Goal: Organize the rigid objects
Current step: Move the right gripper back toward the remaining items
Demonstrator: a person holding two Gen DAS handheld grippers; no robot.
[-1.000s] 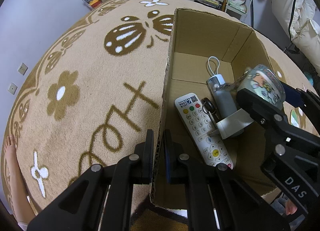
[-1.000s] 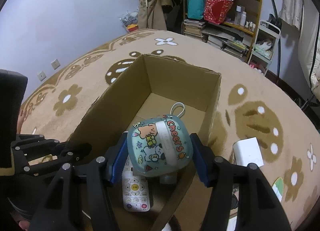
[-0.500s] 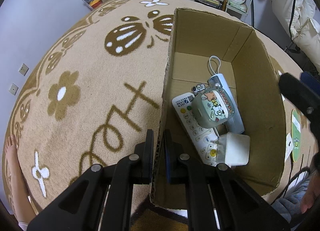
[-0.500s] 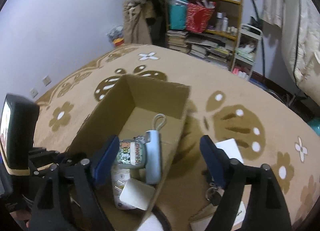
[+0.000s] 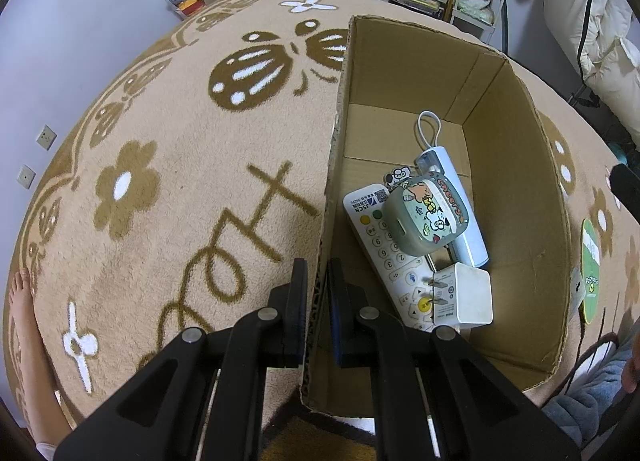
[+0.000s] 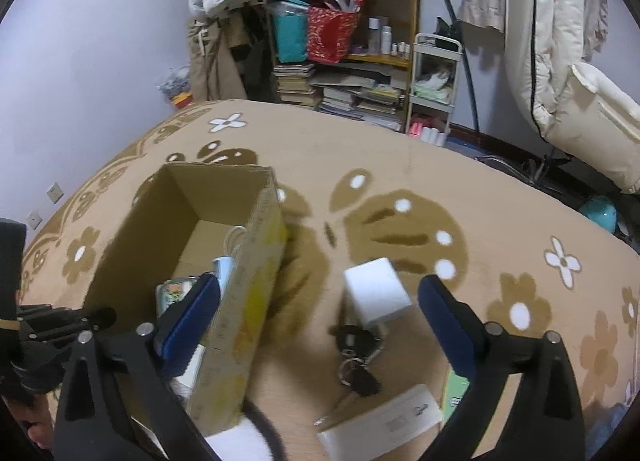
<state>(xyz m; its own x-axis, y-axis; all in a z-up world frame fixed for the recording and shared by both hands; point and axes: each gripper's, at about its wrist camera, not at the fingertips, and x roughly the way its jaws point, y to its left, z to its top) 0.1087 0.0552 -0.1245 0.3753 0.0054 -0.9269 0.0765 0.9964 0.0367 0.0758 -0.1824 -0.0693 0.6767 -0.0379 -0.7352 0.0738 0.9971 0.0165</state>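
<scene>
Beige carpet (image 5: pixel 160 221) with brown flowers and butterflies covers the floor, and on it stands an open cardboard box (image 5: pixel 516 197), the landmark for everything else. Inside the box lie a white remote (image 5: pixel 384 257), a cartoon-printed case (image 5: pixel 430 217) resting partly on the remote, a pale blue tube with a loop (image 5: pixel 460 197) behind the case, and a white charger plug (image 5: pixel 466 295) at the near end of the remote. So, by my reading, roughly half the sorting is done.

Outside the box, on its right side, a white cube (image 6: pixel 376 289), a bunch of keys (image 6: pixel 356 357) and a flat white card-like item (image 6: pixel 384 421) are yet to go in.

The left gripper (image 5: pixel 318 301) has its jaws pinching the box's near left wall, steadying it. The right gripper (image 6: pixel 320 325) hangs above the carpet with jaws spread wide and nothing between them, the cube and keys between its fingers in view.

The box's right wall stands between those leftovers and the inside. A cluttered shelf (image 6: pixel 344 21) stands well beyond the box.
</scene>
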